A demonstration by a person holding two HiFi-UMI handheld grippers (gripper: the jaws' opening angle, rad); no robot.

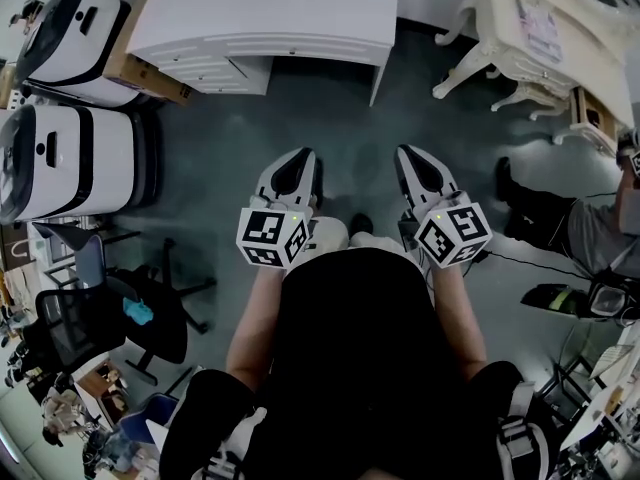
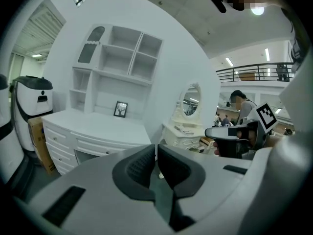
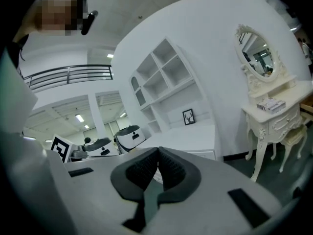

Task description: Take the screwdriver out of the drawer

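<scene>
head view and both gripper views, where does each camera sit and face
Head view: on the person's head, looking steeply down at the floor and white desk; shows forearms, torso, left gripper and right gripper.
Left gripper view: on the left gripper, along its shut jaws toward the desk; right gripper at right.
Right gripper view: on the right gripper, along its shut jaws toward the desk; left gripper at left.
Shared: both gripper views show the desk's framed picture and the mirrored vanity.
</scene>
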